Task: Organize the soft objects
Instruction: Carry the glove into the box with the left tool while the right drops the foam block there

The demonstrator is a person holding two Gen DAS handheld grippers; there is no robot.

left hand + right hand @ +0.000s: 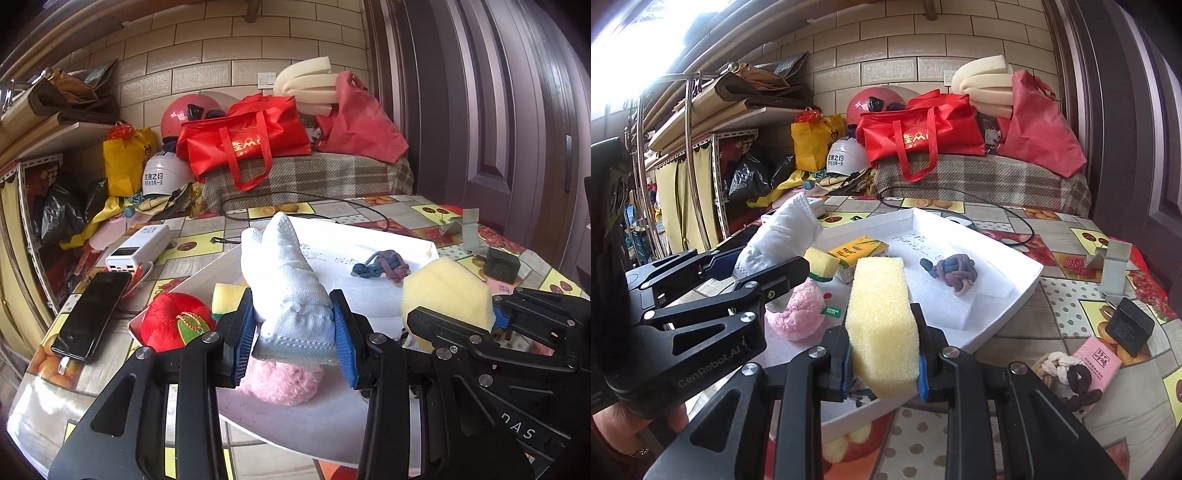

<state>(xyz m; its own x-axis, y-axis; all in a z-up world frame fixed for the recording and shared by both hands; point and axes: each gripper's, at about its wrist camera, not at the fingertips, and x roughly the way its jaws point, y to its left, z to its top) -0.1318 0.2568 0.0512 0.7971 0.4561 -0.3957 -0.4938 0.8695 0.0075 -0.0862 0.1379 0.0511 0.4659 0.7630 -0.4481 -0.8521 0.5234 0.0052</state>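
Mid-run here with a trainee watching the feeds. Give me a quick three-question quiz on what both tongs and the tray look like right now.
1. True or false: the left tongs are shut on a white face mask.
2. What do the right tongs hold? A) pink plush ball B) yellow sponge C) knotted rope toy
3. Fill in: the blue-purple knotted rope toy lies on the white foam sheet inside the white ____.

Key:
1. True.
2. B, the yellow sponge; the pink plush ball sits in the tray.
3. Tray.
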